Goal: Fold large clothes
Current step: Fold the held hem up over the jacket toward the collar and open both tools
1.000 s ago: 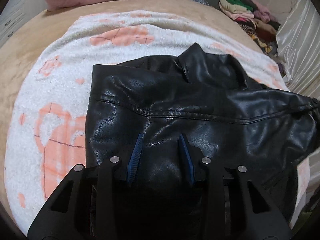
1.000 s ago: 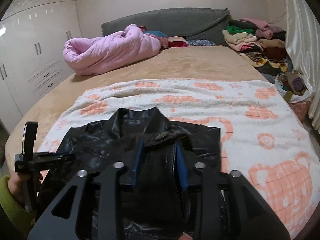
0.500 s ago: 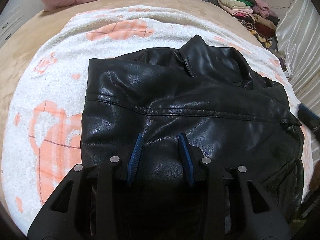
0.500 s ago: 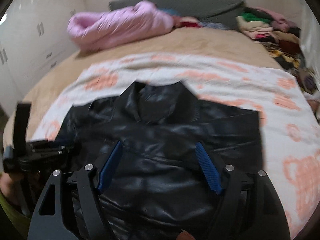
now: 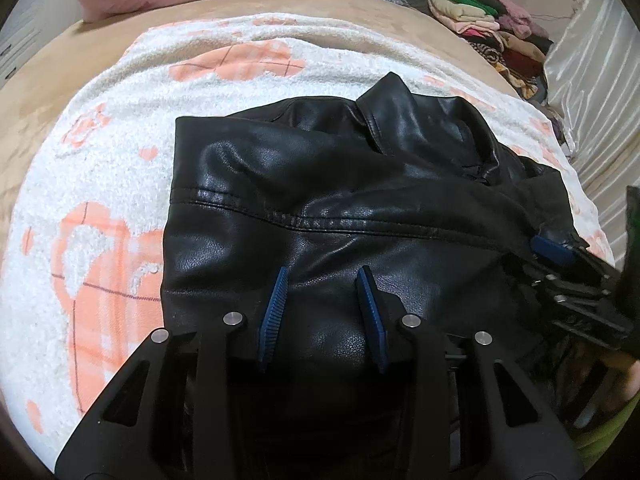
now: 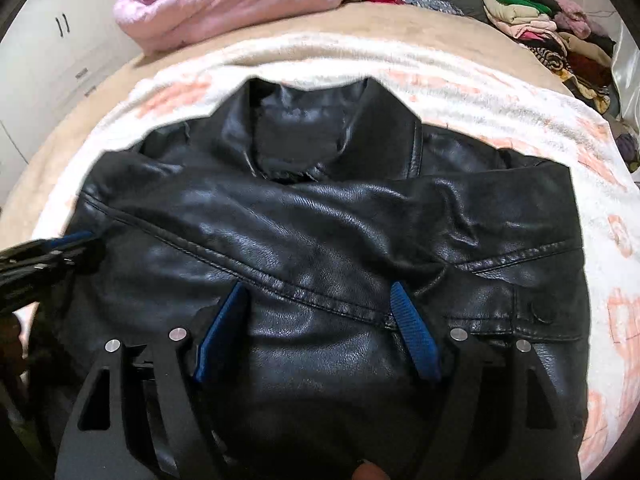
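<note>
A black leather jacket [image 5: 340, 200] lies on a white and orange blanket [image 5: 100, 184], collar away from me, sleeves folded across its body. It also fills the right wrist view [image 6: 328, 232]. My left gripper [image 5: 323, 276] hovers over the jacket's lower left part, jaws partly open with only leather surface between them. My right gripper [image 6: 318, 292] is open wide over the jacket's middle, by a seam. The right gripper also shows in the left wrist view [image 5: 552, 250], at the jacket's right edge. The left gripper's tip shows in the right wrist view [image 6: 76, 240].
The blanket covers a tan bed [image 6: 400, 20]. A pink duvet [image 6: 224, 0] lies at the head of the bed. A pile of folded clothes [image 6: 552, 28] stands at the far right. White wardrobes [image 6: 48, 48] are on the left. A curtain [image 5: 592, 92] hangs at the right.
My right gripper let go of the jacket front, opened wide and moved down over the jacket's middle. The folded-over part now lies flat. My left gripper barely moved.
</note>
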Action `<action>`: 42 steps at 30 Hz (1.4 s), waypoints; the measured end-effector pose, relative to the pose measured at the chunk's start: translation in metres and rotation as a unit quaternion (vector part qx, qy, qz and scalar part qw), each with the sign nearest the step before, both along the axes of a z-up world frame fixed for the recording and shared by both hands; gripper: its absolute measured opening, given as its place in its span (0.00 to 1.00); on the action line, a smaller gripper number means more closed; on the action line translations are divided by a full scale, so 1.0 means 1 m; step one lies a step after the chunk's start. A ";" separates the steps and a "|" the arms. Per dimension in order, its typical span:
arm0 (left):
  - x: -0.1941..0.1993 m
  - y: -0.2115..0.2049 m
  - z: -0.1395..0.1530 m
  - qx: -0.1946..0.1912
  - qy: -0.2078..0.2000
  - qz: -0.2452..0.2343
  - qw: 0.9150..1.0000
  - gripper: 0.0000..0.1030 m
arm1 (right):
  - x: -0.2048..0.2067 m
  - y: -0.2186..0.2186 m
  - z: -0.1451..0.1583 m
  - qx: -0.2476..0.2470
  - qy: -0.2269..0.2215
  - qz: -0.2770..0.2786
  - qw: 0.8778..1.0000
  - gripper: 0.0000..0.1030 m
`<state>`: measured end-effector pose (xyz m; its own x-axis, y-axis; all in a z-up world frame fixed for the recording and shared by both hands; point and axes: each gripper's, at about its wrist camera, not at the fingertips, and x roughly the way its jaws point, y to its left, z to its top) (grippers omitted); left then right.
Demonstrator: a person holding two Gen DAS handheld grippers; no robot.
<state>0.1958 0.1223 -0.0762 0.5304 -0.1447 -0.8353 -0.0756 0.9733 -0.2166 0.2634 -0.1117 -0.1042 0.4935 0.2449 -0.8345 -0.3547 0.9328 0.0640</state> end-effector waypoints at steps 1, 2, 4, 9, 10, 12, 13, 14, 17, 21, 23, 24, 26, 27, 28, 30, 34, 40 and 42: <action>-0.002 0.001 0.003 -0.003 -0.003 -0.002 1.000 0.28 | -0.005 -0.007 0.010 0.018 -0.008 -0.003 1.000 0.70; -0.004 0.002 0.007 -0.007 -0.009 -0.002 1.000 0.28 | -0.012 -0.015 0.021 0.037 -0.018 -0.009 0.999 0.71; -0.012 0.003 0.019 -0.009 -0.024 0.002 1.000 0.36 | -0.023 -0.026 0.037 0.053 -0.035 -0.017 0.998 0.72; -0.040 -0.015 0.046 0.027 -0.056 -0.023 0.998 0.57 | -0.054 -0.047 0.060 0.063 -0.068 -0.015 0.996 0.72; -0.046 -0.021 0.048 0.033 -0.057 -0.033 0.997 0.57 | -0.058 -0.049 0.060 0.062 -0.069 -0.015 0.996 0.72; -0.053 -0.029 0.046 0.033 -0.051 -0.047 0.997 0.58 | -0.066 -0.052 0.061 0.063 -0.071 -0.010 0.995 0.72; -0.056 -0.034 0.041 0.033 -0.041 -0.055 0.997 0.58 | -0.069 -0.052 0.059 0.064 -0.069 -0.009 0.996 0.72; -0.057 -0.037 0.036 0.035 -0.032 -0.058 0.997 0.58 | -0.072 -0.052 0.057 0.063 -0.065 -0.008 0.996 0.72; -0.057 -0.043 0.017 0.049 -0.015 -0.054 0.997 0.58 | -0.074 -0.050 0.046 0.052 -0.050 -0.006 0.997 0.72; -0.054 -0.043 0.004 0.051 -0.016 -0.053 0.997 0.58 | -0.064 -0.051 0.010 0.011 0.010 -0.028 0.999 0.67; -0.054 -0.043 0.004 0.052 -0.019 -0.052 0.997 0.59 | -0.063 -0.051 -0.005 0.013 0.016 -0.033 0.999 0.67; -0.053 -0.043 0.005 0.051 -0.020 -0.049 0.997 0.59 | -0.063 -0.050 -0.006 0.014 0.013 -0.036 0.999 0.67; -0.055 -0.042 0.004 0.050 -0.022 -0.045 0.997 0.58 | -0.064 -0.050 -0.004 0.018 0.011 -0.040 0.999 0.67; -0.055 -0.042 0.005 0.050 -0.023 -0.043 0.998 0.58 | -0.064 -0.051 -0.002 0.021 0.012 -0.042 0.999 0.67; -0.056 -0.043 0.005 0.050 -0.023 -0.042 0.998 0.58 | -0.065 -0.051 0.002 0.025 0.011 -0.044 0.999 0.67; -0.061 -0.042 0.009 0.049 -0.026 -0.039 0.998 0.59 | -0.069 -0.054 0.014 0.044 -0.005 -0.044 0.998 0.69; -0.071 -0.040 0.027 0.029 -0.048 -0.037 0.998 0.69 | -0.086 -0.062 0.042 0.076 -0.042 -0.045 0.995 0.92; -0.084 -0.039 0.049 0.027 -0.066 -0.034 0.997 0.91 | -0.100 -0.068 0.063 0.090 -0.066 -0.045 0.993 0.95; -0.087 -0.041 0.054 0.024 -0.068 -0.036 0.997 0.91 | -0.106 -0.069 0.069 0.093 -0.072 -0.043 0.992 0.95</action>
<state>0.1085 0.0814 -0.0221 0.6292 -0.1483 -0.7630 0.0211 0.9845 -0.1739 0.1569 -0.1809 -0.0347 0.6305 0.3400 -0.6977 -0.2917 0.9368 0.1929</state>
